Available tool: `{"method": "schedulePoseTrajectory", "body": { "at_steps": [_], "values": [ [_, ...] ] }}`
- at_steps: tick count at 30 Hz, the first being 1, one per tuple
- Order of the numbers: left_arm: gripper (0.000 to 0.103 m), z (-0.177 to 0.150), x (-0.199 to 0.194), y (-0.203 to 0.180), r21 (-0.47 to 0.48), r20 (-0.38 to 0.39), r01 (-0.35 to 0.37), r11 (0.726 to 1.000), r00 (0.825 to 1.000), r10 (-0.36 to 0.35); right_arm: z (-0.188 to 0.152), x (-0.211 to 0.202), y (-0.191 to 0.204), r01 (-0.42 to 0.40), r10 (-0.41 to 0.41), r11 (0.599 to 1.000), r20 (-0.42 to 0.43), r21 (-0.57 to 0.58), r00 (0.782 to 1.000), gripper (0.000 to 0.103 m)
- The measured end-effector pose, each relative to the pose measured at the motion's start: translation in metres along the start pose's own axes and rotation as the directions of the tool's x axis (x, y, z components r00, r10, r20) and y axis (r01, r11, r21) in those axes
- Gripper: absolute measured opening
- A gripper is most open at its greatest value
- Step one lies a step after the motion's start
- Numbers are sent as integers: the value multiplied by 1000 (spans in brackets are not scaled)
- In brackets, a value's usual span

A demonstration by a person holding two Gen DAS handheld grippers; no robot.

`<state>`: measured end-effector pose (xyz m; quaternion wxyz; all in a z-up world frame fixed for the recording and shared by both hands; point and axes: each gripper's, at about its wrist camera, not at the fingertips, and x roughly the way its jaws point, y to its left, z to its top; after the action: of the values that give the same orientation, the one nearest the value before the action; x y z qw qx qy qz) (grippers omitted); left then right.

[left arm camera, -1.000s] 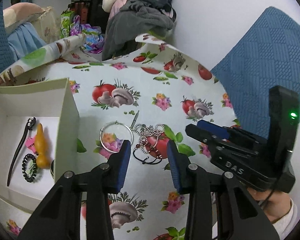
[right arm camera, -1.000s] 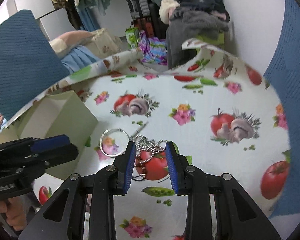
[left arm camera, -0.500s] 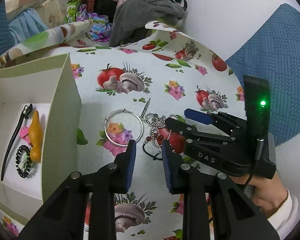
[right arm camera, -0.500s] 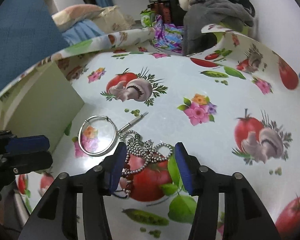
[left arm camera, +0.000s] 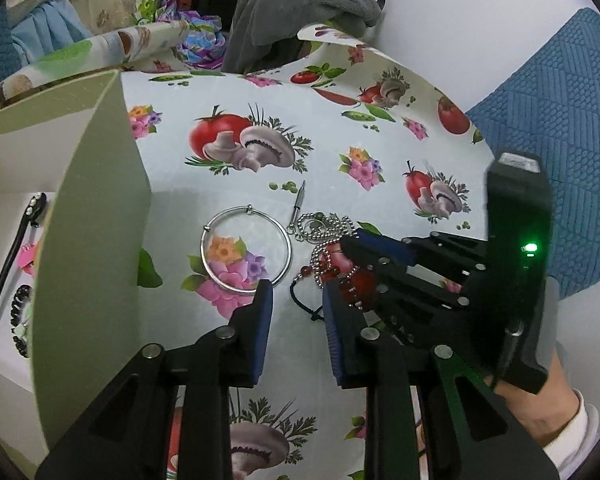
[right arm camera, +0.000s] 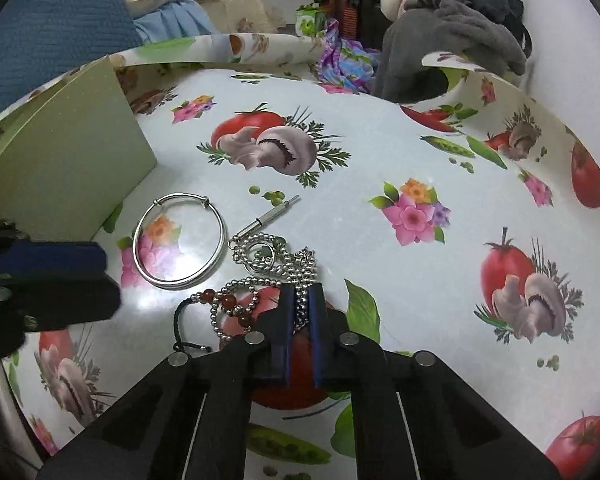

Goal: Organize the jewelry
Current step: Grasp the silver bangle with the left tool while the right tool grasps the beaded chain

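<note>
A silver ball chain (right arm camera: 276,258) lies tangled with a red-bead bracelet (right arm camera: 230,304) on the printed tablecloth. My right gripper (right arm camera: 302,300) is down on the table, shut on a strand of the ball chain; it also shows in the left wrist view (left arm camera: 350,250). A silver bangle (right arm camera: 179,240) lies just left of the tangle, also in the left wrist view (left arm camera: 246,254). My left gripper (left arm camera: 296,300) is open and empty, hovering near the bangle's edge and the bracelet's black cord (left arm camera: 306,304).
A pale green open box (left arm camera: 88,208) stands at the left, holding a black hair clip (left arm camera: 10,264) and other accessories. A small metal pin (right arm camera: 266,218) lies beyond the chain. Piled clothes (left arm camera: 300,4) sit at the table's far edge.
My right gripper has dropped onto the tangle and closed on the ball chain. My left gripper has moved closer to the table beside the bangle.
</note>
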<state>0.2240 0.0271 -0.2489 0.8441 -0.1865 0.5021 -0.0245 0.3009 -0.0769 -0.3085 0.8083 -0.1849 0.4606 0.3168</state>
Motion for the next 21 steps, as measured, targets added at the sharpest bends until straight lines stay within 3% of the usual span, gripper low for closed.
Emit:
{"method": "schedulePoseTrajectory", "body": {
  "at_steps": [10, 16, 21],
  "values": [
    [26, 9, 31, -5, 35, -4, -47, 998, 999, 48, 3, -60, -26, -46, 24, 990, 162, 132, 987, 2],
    [26, 14, 50, -7, 80, -10, -93, 992, 995, 94, -7, -79, -37, -72, 34, 978, 187, 198, 982, 2],
    [12, 14, 56, -14, 136, 18, -146, 980, 989, 145, -13, -84, -39, -78, 37, 973, 186, 217, 982, 2]
  ]
}}
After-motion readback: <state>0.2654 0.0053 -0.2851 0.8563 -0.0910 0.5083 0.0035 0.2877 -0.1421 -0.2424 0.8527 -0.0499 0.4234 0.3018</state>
